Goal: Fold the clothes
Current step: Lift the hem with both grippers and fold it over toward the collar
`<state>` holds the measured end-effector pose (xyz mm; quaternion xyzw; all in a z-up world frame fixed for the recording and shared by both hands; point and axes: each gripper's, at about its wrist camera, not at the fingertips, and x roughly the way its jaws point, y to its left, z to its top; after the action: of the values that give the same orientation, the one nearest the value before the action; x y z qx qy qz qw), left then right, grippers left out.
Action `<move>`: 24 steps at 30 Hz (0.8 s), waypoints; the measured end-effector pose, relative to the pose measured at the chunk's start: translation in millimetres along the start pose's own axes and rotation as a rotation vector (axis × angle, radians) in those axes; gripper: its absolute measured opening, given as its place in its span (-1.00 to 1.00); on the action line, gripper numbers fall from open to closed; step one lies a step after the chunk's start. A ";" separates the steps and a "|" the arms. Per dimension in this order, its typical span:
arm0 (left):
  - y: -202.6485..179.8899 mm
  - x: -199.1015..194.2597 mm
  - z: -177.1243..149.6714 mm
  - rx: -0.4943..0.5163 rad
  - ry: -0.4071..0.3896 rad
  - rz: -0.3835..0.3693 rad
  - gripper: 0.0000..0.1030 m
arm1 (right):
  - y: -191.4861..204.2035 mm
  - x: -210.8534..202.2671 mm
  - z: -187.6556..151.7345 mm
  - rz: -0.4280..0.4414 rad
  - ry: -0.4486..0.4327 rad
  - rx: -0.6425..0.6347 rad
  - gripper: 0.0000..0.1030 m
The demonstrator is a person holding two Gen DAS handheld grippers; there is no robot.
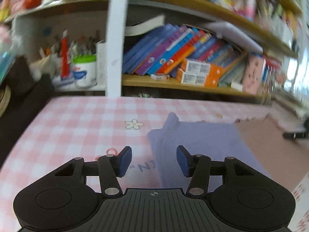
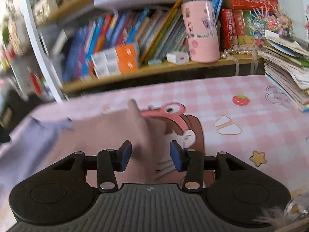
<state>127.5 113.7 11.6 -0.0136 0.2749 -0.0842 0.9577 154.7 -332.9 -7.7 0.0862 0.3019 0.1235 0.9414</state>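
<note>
Left gripper [image 1: 154, 160]: jaws spread, gripping nothing, poised over the left edge of a lavender garment [image 1: 202, 150] lying flat on the pink checked tablecloth [image 1: 77, 127]. Right gripper [image 2: 150, 158]: jaws likewise apart and empty, above the dusty-pink garment [image 2: 108, 135] beside it. Bookshelf [image 2: 154, 68] stands behind the table.

Table under a pink-checked cartoon-print tablecloth [image 1: 77, 119] carried a lavender garment [image 1: 202, 145] lying flat beside a dusty-pink garment [image 2: 108, 135], edges touching, with a stack of books and papers [image 2: 285, 71] at its far right corner.
</note>
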 end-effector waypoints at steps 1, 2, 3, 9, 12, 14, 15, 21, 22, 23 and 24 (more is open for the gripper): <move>-3.0 6.4 1.2 0.015 0.014 -0.001 -0.01 | -1.7 3.8 0.4 0.008 0.010 0.000 -0.24; -3.2 12.8 1.8 0.004 0.043 -0.018 -0.04 | -3.6 6.6 1.7 0.026 0.016 0.004 -0.33; -3.3 19.3 2.4 -0.008 0.072 -0.036 -0.12 | -4.9 8.1 2.6 0.054 0.020 0.009 -0.62; -2.9 -1.4 1.2 -0.104 -0.057 -0.122 -0.88 | -18.3 -7.0 6.0 0.146 -0.049 0.111 -0.87; 2.6 -6.7 1.7 -0.151 -0.093 -0.124 -0.88 | -25.9 -17.5 7.7 0.177 -0.097 0.172 -0.87; 6.5 15.2 -2.3 -0.150 0.000 -0.089 -0.87 | -26.4 -5.0 4.6 0.156 -0.050 0.170 -0.87; 8.3 26.2 -7.1 -0.146 0.045 -0.080 -0.87 | -26.1 3.8 2.5 0.140 -0.017 0.164 -0.87; 5.5 26.5 -6.7 -0.099 0.055 -0.064 -0.67 | -31.8 3.7 1.7 0.139 -0.021 0.169 -0.67; 4.2 25.7 -2.3 -0.079 0.049 -0.055 -0.65 | -31.4 3.1 1.7 0.131 -0.023 0.165 -0.61; 2.8 25.0 2.1 -0.060 0.041 -0.045 -0.53 | -31.0 2.5 1.7 0.123 -0.026 0.162 -0.61; 2.0 25.3 7.7 -0.046 0.035 -0.038 -0.36 | -29.9 1.7 1.8 0.119 -0.029 0.155 -0.61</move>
<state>153.0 111.3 4.7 -0.0394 0.2930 -0.0964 0.9504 162.5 -361.1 -14.3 0.1785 0.2914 0.1542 0.9271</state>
